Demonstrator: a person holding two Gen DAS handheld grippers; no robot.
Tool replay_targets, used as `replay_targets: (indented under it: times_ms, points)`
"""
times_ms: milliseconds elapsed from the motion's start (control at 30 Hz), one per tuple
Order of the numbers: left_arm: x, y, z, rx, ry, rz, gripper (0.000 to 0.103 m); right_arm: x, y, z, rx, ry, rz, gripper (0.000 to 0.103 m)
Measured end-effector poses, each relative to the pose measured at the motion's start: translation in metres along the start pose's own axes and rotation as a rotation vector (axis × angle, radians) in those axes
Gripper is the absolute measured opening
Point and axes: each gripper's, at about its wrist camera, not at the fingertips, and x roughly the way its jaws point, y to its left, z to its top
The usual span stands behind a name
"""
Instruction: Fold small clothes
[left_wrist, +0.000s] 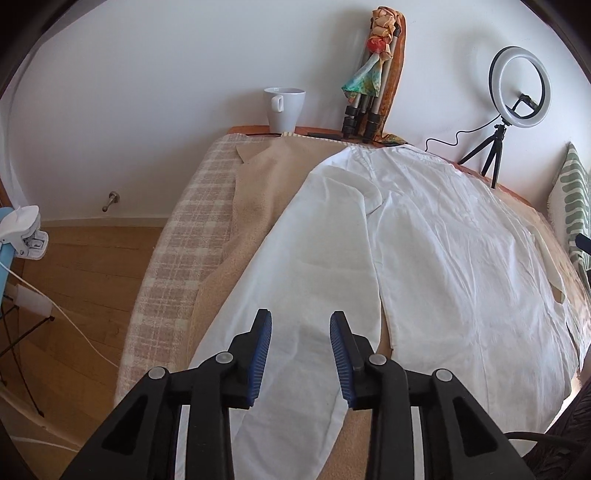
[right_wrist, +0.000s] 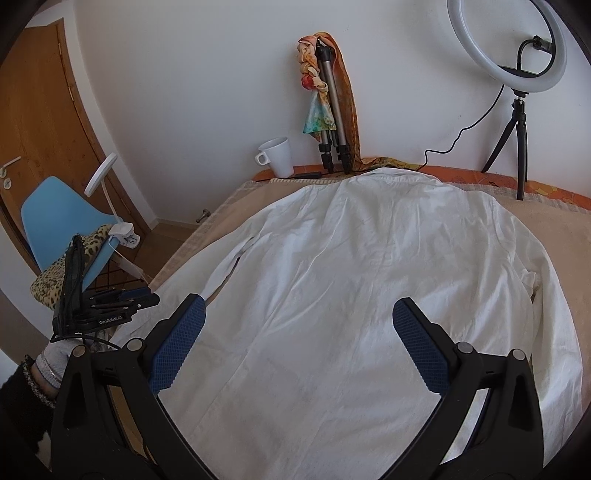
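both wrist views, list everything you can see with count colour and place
shirt: 1, white, spread flat on the table, collar toward the wall
towel: 1, beige, under the shirt
checked cloth: 1, beige and white, covering the table's left edge
mug: 1, white, far edge by the wall
folded tripod: 1, grey and black, leaning on the wall, wrapped in a coloured scarf
ring light: 1, white on a black mini tripod, far right
chair: 1, blue, left of the table, leopard-print cushion on it
clip lamp: 1, white, clipped to the chair
door: 1, brown wood, far left
left gripper: black, blue pads, open over a sleeve
right gripper: black, blue pads, open wide over the shirt
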Motion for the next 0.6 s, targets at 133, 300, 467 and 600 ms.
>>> replay_targets:
  times_ms: [133, 300, 467, 600]
  points:
    - [0.024, 0.021, 0.011, 0.021, 0.028, 0.045, 0.028, -0.001, 0.0, -0.002, -0.004, 0.004, 0.002, 0.103]
    - [0.037, 0.034, 0.003, 0.026, 0.079, 0.019, 0.028, 0.003, -0.003, -0.008, -0.003, 0.036, -0.003, 0.103]
    - [0.04, 0.043, -0.005, -0.004, 0.105, 0.035, 0.031, 0.009, -0.006, -0.009, 0.024, 0.058, 0.008, 0.103]
    - [0.037, 0.048, -0.011, -0.019, 0.114, 0.036, 0.029, 0.008, 0.0, -0.008, 0.018, 0.054, 0.028, 0.103]
